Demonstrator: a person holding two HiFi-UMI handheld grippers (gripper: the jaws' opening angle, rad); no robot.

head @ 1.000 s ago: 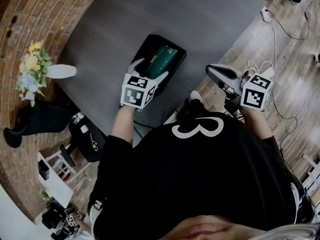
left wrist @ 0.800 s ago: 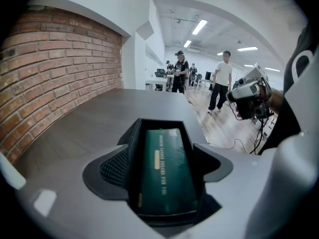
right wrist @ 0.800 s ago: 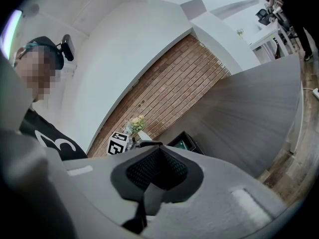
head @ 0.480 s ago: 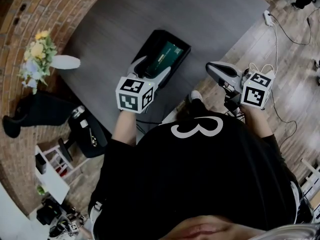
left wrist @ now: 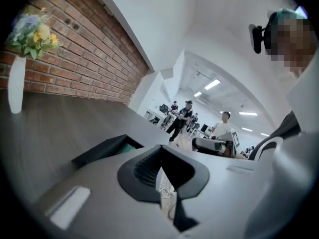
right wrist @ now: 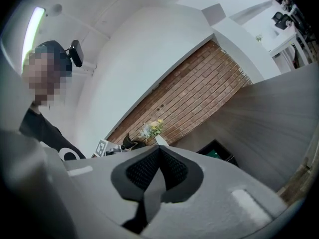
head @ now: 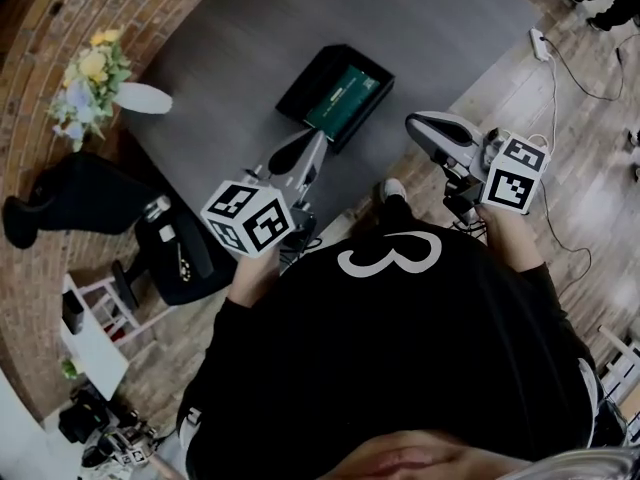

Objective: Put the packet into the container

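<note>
The packet (head: pixel 347 95) lies flat inside the container (head: pixel 303 81), which sits beside the desk's (head: pixel 400 28) right edge, not far from the near corner, so the placing looks done. The left hand-held gripper (head: pixel 314 144) hangs over that near corner, short of the container and clear of it. Its jaws have just closed and are pressed together with nothing between them. The right hand-held gripper (head: pixel 416 126) is off the desk, past the right edge and over the floor (head: pixel 590 148), its jaws also pressed together and empty. What is left, by my reading, is at most a check that the packet sits fully below the rim, and it appears to. There is plenty of room. The desk's middle and far side are bare, and only a vase (head: pixel 145 98) of flowers stands at the left edge, well apart from the container. The tight spot is the container's closeness to the right edge, where a knock from that side could push it toward the drop. Cables (head: pixel 560 53) trail on the floor beyond.
</note>
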